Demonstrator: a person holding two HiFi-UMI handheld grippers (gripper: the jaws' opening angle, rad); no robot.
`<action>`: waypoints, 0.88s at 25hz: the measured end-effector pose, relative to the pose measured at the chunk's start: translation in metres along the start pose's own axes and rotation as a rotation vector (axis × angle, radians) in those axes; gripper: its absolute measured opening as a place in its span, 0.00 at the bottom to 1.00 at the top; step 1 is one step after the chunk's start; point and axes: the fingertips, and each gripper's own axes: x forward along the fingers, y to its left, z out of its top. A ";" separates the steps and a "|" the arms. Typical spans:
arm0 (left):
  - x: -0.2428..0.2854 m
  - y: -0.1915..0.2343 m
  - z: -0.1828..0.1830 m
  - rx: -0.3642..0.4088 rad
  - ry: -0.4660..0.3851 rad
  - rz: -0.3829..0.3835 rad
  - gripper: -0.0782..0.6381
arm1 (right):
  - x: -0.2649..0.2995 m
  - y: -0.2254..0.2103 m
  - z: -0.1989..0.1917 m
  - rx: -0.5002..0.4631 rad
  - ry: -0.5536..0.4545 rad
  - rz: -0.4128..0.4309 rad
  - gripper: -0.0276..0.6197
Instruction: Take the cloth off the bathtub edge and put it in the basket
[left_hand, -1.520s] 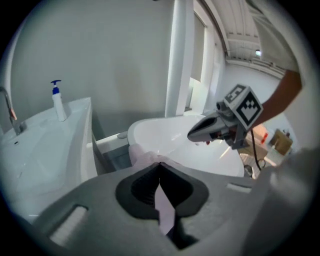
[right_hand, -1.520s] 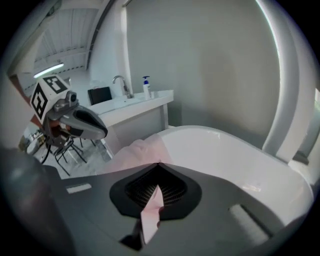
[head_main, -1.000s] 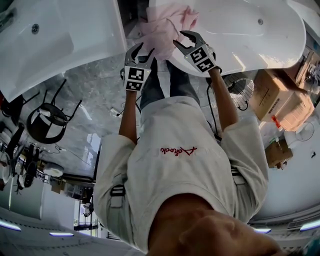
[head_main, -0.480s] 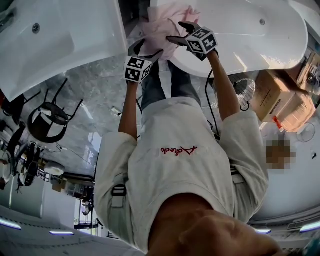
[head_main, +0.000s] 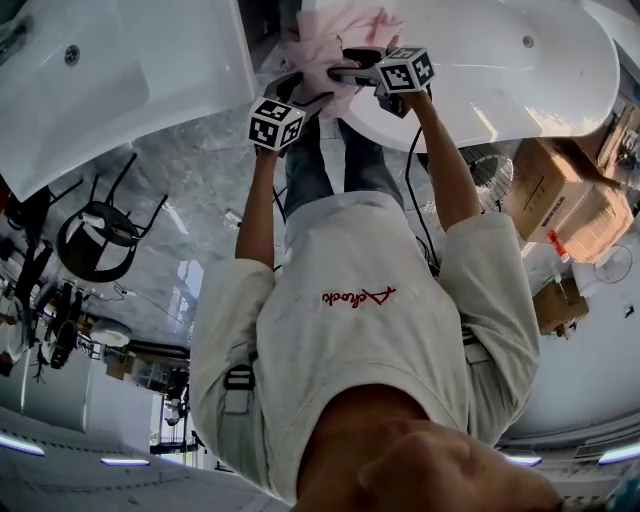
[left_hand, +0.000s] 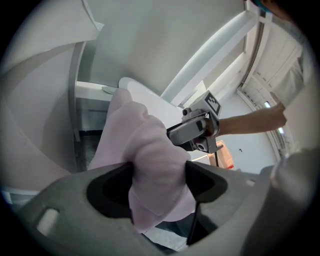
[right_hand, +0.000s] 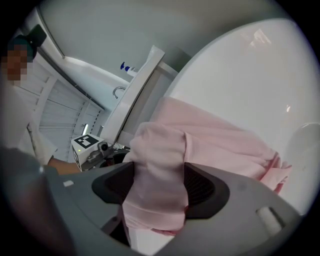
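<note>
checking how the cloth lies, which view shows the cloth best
The right gripper view: the pink cloth lies spread over the white bathtub edge, folds clear. The left gripper view shows only one bunched fold up close. The head view shows it small at the top, partly hidden.

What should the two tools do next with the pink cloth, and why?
Probably squeeze both shut. The left tool and right tool stand wide, having just begun closing, with the pink cloth bunched between each one's jaws, and it lies on the bathtub edge, so gripping comes before lifting.
</note>
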 end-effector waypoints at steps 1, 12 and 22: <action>0.001 -0.001 0.000 -0.005 -0.002 -0.010 0.58 | 0.000 0.003 0.000 0.011 -0.002 0.018 0.50; -0.007 -0.006 0.001 -0.047 -0.041 -0.026 0.42 | -0.004 0.025 -0.001 -0.097 -0.020 0.021 0.13; -0.028 -0.023 0.008 0.023 -0.069 -0.010 0.23 | -0.020 0.063 0.006 -0.099 -0.064 0.109 0.11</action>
